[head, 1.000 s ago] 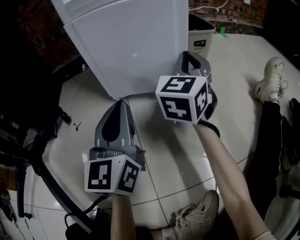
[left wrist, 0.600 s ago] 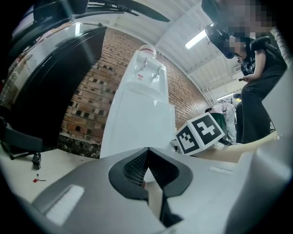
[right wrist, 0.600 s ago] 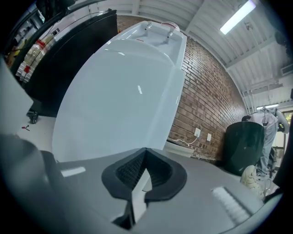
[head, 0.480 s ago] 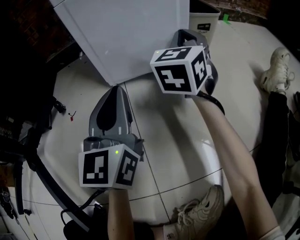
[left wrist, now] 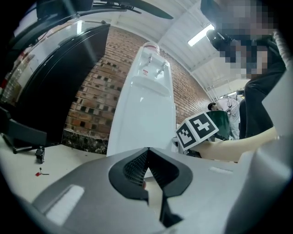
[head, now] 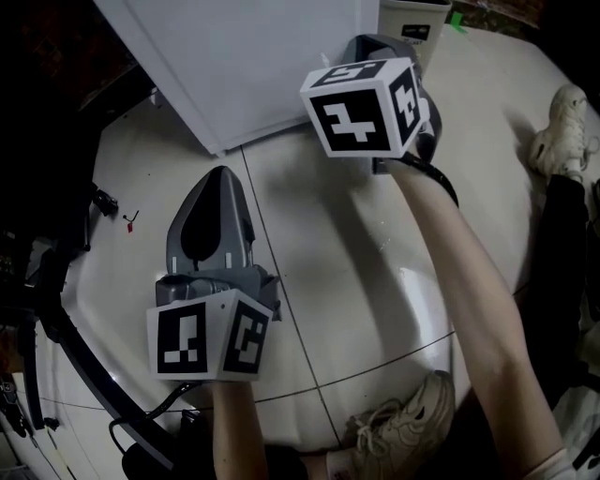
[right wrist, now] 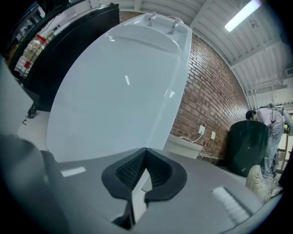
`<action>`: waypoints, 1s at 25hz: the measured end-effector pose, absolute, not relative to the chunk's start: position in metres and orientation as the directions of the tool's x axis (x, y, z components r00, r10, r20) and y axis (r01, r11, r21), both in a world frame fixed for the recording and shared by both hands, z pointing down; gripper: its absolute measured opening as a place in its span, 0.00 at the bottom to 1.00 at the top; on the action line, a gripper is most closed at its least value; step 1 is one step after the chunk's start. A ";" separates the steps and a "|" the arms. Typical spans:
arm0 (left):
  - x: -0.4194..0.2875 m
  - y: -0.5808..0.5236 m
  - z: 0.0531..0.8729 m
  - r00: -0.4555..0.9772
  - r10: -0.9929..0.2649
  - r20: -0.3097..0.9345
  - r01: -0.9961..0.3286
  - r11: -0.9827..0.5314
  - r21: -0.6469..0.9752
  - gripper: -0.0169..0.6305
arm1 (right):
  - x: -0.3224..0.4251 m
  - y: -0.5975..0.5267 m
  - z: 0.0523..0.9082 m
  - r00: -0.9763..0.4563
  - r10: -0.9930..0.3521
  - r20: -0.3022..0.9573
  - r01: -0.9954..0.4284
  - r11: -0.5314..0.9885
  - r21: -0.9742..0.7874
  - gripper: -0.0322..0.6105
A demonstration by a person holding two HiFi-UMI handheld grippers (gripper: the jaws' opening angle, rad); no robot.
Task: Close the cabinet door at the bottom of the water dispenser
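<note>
So here's where we're at: the water dispenser (head: 262,66) stands on the pale tiled floor (head: 356,281) straight ahead of us, against a brick wall (right wrist: 210,91). It's a tall white box with its taps (left wrist: 153,64) up top. The cabinet door is in its lower front. From the head view and the right gripper view that face looks flat and flush, though we can't honestly pick out the door's seam.

Our right gripper (head: 367,39) is right up by the dispenser's bottom right corner, jaws pressed together with nothing between them. The white panel fills most of its view. Whether the tip actually touches the panel, we can't tell.

Our left gripper (head: 218,172) sits lower and to the left, apart from the dispenser and pointing at its left corner. Its jaws are also pressed together and empty.

Other stuff around: a small white bin (head: 412,23) just beside the dispenser on the right, our own shoe (head: 403,436) at the bottom of the head view, and another shoe (head: 558,122) off to the right.
</note>
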State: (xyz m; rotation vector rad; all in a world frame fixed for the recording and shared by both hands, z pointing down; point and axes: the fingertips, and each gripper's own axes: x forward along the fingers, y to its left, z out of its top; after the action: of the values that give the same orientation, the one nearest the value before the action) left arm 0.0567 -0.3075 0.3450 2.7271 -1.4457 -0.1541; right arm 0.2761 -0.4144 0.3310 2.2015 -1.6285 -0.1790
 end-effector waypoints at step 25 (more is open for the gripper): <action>0.023 -0.229 0.189 0.530 -0.806 -0.265 -0.823 -0.563 0.068 0.05 | 0.228 -0.281 0.210 0.187 -0.982 0.031 -0.950 -0.172 0.261 0.05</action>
State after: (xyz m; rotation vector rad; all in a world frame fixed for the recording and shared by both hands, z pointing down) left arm 0.0233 -0.2288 0.1886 2.8044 -1.4956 -0.4308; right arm 0.2278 -0.2807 0.2103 2.2385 -1.8606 -0.2116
